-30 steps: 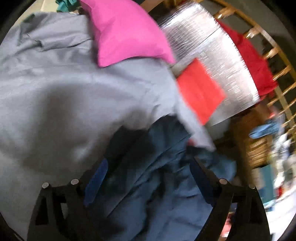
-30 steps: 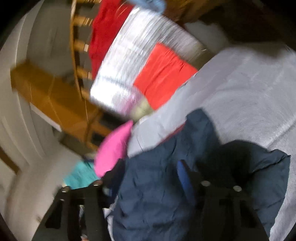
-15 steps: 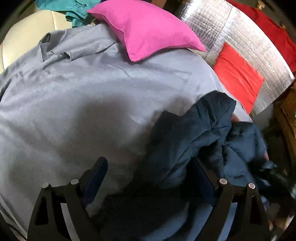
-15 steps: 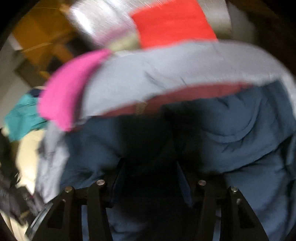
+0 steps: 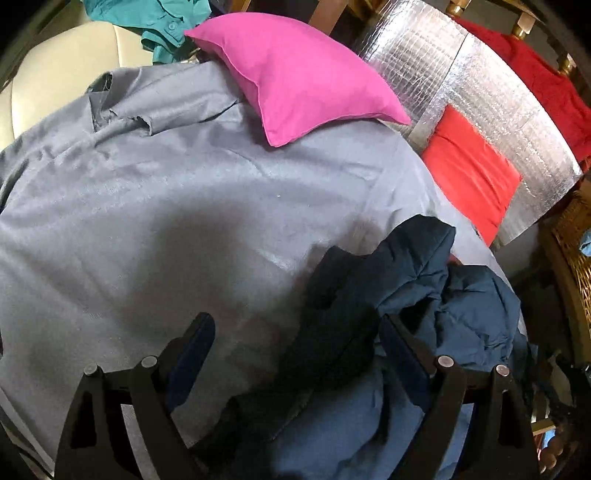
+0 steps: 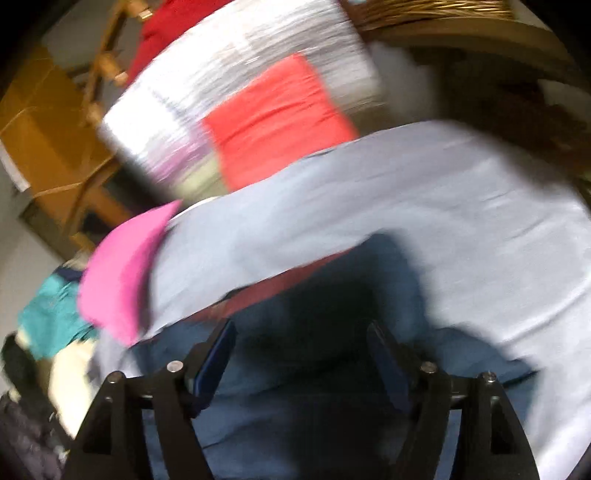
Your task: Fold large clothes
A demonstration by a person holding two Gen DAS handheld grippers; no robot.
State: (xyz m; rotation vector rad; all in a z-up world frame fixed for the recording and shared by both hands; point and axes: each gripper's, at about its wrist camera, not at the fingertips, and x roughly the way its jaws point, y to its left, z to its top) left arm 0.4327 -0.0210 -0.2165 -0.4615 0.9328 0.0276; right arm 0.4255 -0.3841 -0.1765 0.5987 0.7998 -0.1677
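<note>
A crumpled dark blue garment (image 5: 413, 306) lies bunched on a grey sheet (image 5: 177, 206) at the lower right of the left wrist view. My left gripper (image 5: 295, 332) is open, its fingers wide apart, with part of the garment between and under them. In the blurred right wrist view the same dark blue garment (image 6: 314, 369) fills the bottom, partly under a fold of the grey sheet (image 6: 406, 192). My right gripper (image 6: 301, 339) is open just above the garment.
A pink pillow (image 5: 295, 74) lies at the back of the sheet. A red cushion (image 5: 469, 173) leans on a silver foil panel (image 5: 480, 85). Teal clothing (image 5: 159, 22) and a wooden rail with red cloth (image 5: 546, 77) stand behind. A wicker piece (image 5: 572, 251) is at right.
Both grippers have swung over the bed; the left view has steadied with the garment lying bunched at lower right. The right gripper is still moving, its view blurred.
</note>
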